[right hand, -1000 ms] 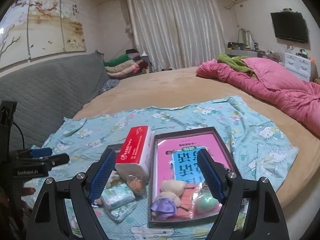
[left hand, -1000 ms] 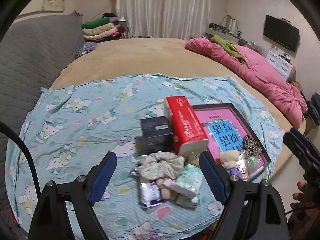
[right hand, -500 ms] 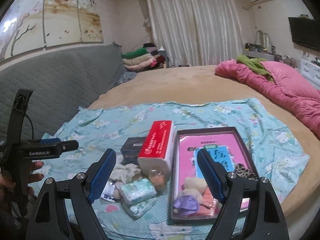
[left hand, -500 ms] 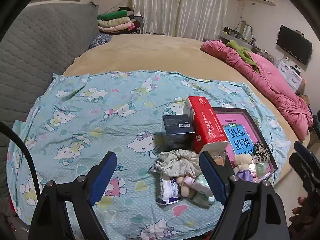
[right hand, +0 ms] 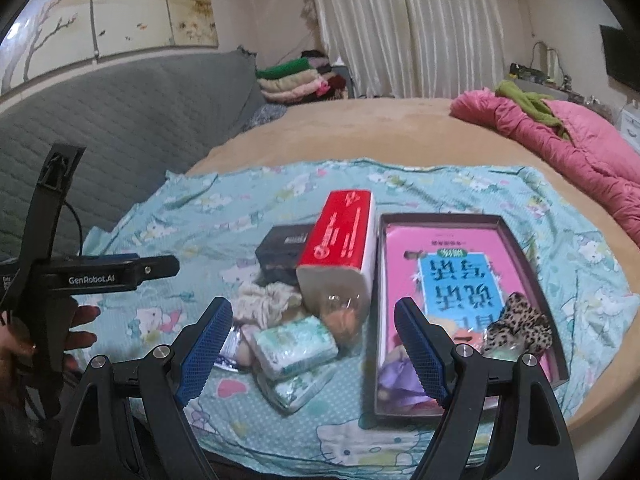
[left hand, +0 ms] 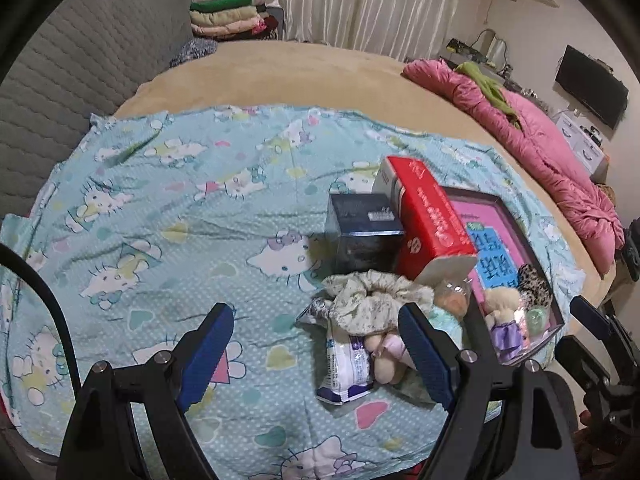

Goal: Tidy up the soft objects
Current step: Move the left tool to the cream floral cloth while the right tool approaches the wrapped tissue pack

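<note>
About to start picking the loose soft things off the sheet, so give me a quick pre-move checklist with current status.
1. Left tool open, nothing between its fingers: ok.
2. Right tool open, holding nothing: ok.
3. Tray has free room for more items: ok; only its near end holds toys.
4. Floral scrunchie reachable on top of the pile: ok.
5. Green tissue pack unobstructed: ok in the right view.
6. Red tissue box stable: cannot tell; it lies against the pile and the black box.

Wide-open right tool (right hand: 314,354) above green tissue packs (right hand: 296,345); red tissue box (right hand: 340,240) beside shallow tray (right hand: 558,354)
</note>
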The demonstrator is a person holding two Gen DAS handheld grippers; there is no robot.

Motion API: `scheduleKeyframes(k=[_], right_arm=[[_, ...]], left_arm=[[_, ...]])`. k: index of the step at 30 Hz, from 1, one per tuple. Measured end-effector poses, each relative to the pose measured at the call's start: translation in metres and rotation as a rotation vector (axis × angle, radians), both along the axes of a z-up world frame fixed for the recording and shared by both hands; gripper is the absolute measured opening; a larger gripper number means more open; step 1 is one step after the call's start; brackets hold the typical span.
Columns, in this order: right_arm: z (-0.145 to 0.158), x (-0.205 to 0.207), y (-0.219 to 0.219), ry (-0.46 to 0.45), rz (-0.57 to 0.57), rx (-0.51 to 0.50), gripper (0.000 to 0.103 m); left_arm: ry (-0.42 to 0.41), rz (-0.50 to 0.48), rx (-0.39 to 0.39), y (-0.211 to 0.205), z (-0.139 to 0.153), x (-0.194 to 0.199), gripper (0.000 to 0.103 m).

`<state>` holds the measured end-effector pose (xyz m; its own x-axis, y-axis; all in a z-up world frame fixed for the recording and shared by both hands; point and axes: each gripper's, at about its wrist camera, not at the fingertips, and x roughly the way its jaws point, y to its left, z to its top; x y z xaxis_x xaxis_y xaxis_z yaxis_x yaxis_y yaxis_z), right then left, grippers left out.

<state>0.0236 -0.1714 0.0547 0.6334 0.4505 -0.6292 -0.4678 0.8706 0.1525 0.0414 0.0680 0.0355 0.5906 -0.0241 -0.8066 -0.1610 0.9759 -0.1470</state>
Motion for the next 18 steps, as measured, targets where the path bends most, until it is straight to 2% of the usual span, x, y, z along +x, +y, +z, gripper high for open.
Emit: scheduleKeyframes(k=[18], right_arm=[[-0.059,0.014,0.046,0.125,0.095,-0.081,0.084]], left_arm=[[0.061,-0.070,-0.001,-0.004,-0.049,0.028,0.084]])
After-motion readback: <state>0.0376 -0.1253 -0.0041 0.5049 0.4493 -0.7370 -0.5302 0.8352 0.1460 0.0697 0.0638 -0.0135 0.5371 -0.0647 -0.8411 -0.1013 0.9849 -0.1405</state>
